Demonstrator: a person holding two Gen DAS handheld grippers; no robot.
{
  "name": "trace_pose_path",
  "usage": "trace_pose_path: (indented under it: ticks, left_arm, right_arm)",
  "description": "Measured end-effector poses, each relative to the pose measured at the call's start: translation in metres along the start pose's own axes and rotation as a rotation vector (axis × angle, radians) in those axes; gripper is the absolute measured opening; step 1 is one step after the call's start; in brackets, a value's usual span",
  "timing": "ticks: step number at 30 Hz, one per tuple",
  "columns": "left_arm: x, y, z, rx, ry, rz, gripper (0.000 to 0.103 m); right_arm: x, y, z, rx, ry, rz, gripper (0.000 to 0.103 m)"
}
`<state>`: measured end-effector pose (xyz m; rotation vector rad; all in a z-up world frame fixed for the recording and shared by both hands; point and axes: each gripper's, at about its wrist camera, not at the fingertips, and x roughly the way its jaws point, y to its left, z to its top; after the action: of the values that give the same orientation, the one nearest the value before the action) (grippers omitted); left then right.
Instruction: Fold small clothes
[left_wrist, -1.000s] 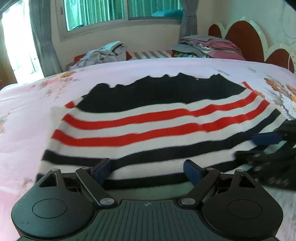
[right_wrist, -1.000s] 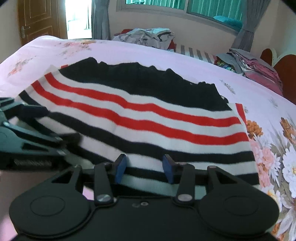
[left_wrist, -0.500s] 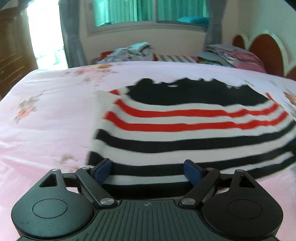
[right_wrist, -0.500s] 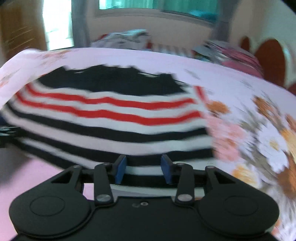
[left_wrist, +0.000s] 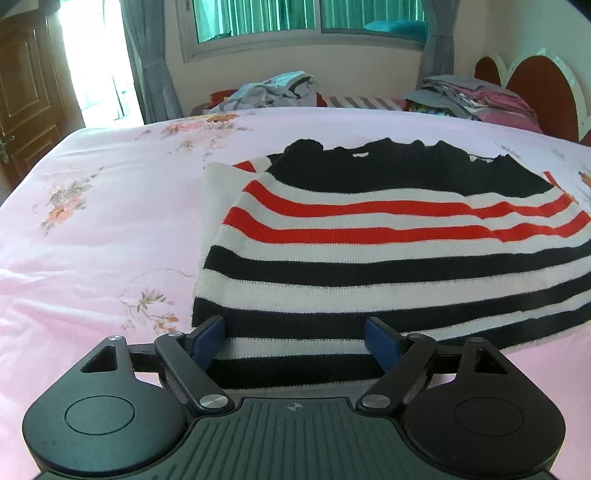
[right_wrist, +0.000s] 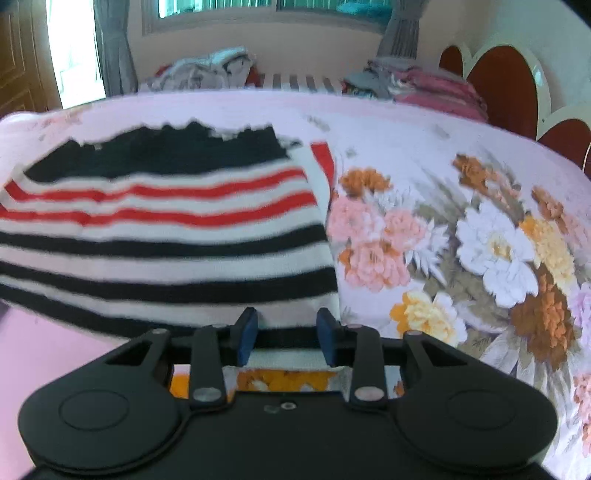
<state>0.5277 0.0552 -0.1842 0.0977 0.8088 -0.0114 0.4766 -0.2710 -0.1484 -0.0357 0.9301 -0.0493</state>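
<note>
The left gripper (left_wrist: 295, 341) is pitched downward at the near left corner of the striped sweater (left_wrist: 388, 258), jaws spread wide, with the sweater's hem lying between the blue pads (left_wrist: 208, 338) and no pad pressing on it. The right gripper (right_wrist: 286, 334) is pitched downward at the sweater's near right corner; its jaws are closing, with the hem between the pads and a gap remaining.
</note>
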Motion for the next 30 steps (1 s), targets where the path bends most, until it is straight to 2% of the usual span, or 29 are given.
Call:
trace_pose_path:
  ticks: [10, 16, 19, 21, 22, 25, 28, 30]
  left_arm:
    - [0.0, 0.007, -0.004, 0.012, -0.004, -0.036, 0.082]
    - [0.002, 0.009, -0.004, 0.01, 0.003, -0.053, 0.082]
    - [-0.008, 0.013, 0.0, -0.022, 0.017, -0.052, 0.083]
    - [-0.022, 0.021, -0.004, -0.072, 0.013, 0.025, 0.083]
    - [-0.028, 0.026, -0.008, -0.104, 0.016, 0.043, 0.083]
    - [-0.036, 0.043, -0.026, -0.232, 0.035, -0.014, 0.083]
    - [-0.036, 0.05, -0.037, -0.342, 0.022, -0.075, 0.082]
    - [-0.032, 0.052, -0.036, -0.416, 0.017, -0.079, 0.082]
  right_arm:
    - [0.001, -0.003, 0.0, -0.006, 0.006, 0.011, 0.033]
    - [0.004, 0.004, 0.001, -0.023, 0.011, -0.019, 0.034]
    - [-0.003, 0.002, 0.002, -0.012, 0.005, -0.01, 0.035]
    - [-0.023, -0.001, -0.002, 0.015, -0.058, 0.008, 0.045]
    - [-0.032, -0.002, -0.005, 0.027, -0.095, 0.016, 0.055]
    - [-0.047, -0.002, -0.01, 0.059, -0.136, 0.069, 0.048]
    - [-0.055, 0.006, -0.008, 0.06, -0.152, 0.123, 0.022]
    - [-0.059, 0.013, -0.004, 0.059, -0.164, 0.144, 0.021]
